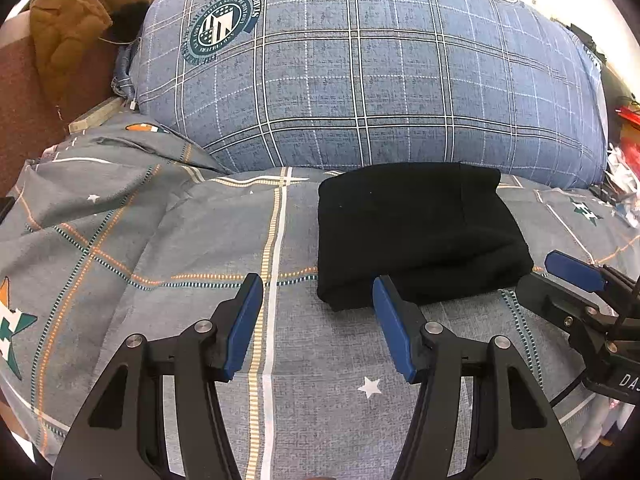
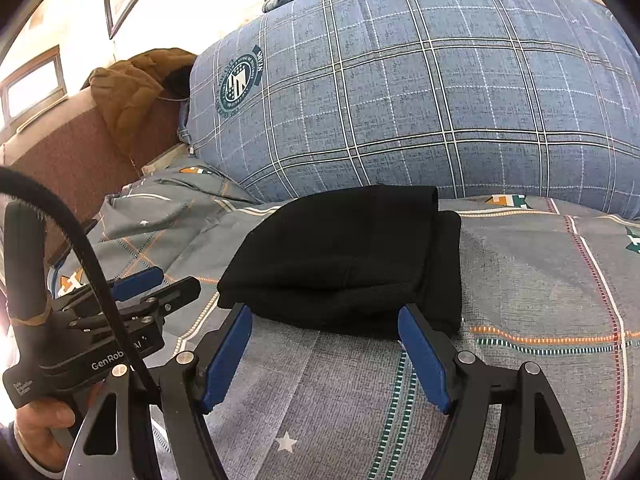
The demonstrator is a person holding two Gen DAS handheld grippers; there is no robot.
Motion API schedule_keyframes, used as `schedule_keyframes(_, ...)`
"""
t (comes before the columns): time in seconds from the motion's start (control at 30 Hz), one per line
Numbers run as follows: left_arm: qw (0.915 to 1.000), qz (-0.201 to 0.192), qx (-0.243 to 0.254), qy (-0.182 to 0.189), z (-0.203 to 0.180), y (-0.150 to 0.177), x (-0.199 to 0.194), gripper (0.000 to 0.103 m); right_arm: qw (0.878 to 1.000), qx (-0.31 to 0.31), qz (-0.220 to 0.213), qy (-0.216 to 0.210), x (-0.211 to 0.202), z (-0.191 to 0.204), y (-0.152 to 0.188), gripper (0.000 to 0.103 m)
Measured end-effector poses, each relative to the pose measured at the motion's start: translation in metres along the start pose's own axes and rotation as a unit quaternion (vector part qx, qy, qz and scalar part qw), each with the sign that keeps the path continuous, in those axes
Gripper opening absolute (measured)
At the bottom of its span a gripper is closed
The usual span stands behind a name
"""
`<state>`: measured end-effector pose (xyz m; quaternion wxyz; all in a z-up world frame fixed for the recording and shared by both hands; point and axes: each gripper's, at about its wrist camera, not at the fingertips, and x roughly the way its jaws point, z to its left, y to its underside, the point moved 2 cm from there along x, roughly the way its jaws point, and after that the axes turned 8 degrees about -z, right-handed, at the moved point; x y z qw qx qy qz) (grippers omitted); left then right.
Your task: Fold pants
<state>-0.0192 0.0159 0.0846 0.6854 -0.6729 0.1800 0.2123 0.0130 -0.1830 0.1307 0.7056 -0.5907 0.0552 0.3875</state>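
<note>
The black pants (image 1: 416, 232) lie folded into a compact rectangle on the grey patterned bedsheet (image 1: 200, 248), just in front of a big blue plaid pillow. In the right wrist view the pants (image 2: 344, 256) show stacked layers. My left gripper (image 1: 318, 288) is open and empty, just short of the pants' near left corner. My right gripper (image 2: 325, 316) is open and empty, at the pants' near edge. Each gripper shows in the other's view: the right one (image 1: 576, 280), the left one (image 2: 152, 284).
A large blue plaid pillow (image 1: 368, 72) rises behind the pants. A brown jacket (image 1: 68, 28) lies on the reddish headboard at the far left. Cluttered items (image 1: 624, 152) sit at the bed's right edge. The sheet is wrinkled at the left.
</note>
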Motion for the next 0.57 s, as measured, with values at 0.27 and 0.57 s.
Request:
schedule_keyframes(0.27, 1.0000, 0.000, 0.002, 0.003, -0.007, -0.001, 0.000, 0.057, 1.000, 0.000, 0.001, 0.004, 0.000, 0.002, 0.000, 0.073)
schedule_keyframes(0.57, 0.9997, -0.019, -0.001, 0.018, -0.009, -0.001, -0.011, 0.057, 1.000, -0.002, 0.000, 0.004, -0.006, -0.001, 0.000, 0.074)
